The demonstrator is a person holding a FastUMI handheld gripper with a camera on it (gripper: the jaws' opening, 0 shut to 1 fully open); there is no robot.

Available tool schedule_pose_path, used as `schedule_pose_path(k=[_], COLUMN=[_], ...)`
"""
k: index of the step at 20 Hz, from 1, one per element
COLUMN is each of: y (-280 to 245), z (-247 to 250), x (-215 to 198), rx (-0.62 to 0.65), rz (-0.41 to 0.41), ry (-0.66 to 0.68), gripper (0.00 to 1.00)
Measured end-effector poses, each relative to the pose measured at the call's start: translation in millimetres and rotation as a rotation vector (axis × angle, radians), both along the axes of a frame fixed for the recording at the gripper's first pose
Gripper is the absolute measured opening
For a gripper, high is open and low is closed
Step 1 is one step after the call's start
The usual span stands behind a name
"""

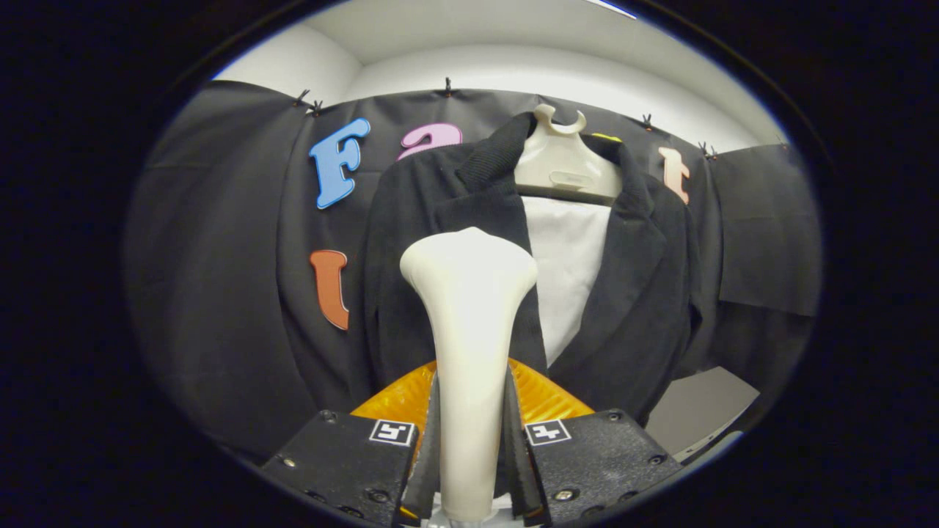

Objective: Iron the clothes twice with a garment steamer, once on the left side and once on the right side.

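A cream garment steamer (469, 323) stands upright between my fingers, its wide head up near the jacket's left front panel. My gripper (469, 455) is shut on the steamer's neck, one finger pressing each side. An orange ribbed part of the steamer (543, 396) shows just behind the neck. Beyond it hangs a black jacket (645, 293) on a cream hanger (561, 158), open at the front over a white lining or shirt (568, 271). The steamer head covers part of the jacket's left lapel; whether it touches the cloth I cannot tell.
Black cloth (220, 293) forms the booth's wall behind and beside the jacket. A grey flat surface (697, 414) lies low to the right of the jacket. White wall and ceiling (513, 51) rise above the cloth.
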State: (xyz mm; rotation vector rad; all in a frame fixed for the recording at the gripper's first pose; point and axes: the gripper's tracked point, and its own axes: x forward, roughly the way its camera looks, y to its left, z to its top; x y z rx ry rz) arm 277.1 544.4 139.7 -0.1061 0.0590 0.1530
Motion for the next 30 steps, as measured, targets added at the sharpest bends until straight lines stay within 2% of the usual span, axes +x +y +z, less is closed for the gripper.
schedule_pose_path(k=[18,22,30], y=[-23.5,-23.9,-31.6], z=[-110.9,-147.2,-204.9], x=[-20.1,-20.0,-18.7], rx=[-0.013,-0.010,-0.046], rz=[-0.017,-0.020,-0.032], ry=[0.162,0.236,0.296], gripper=[0.41,0.41,0.41])
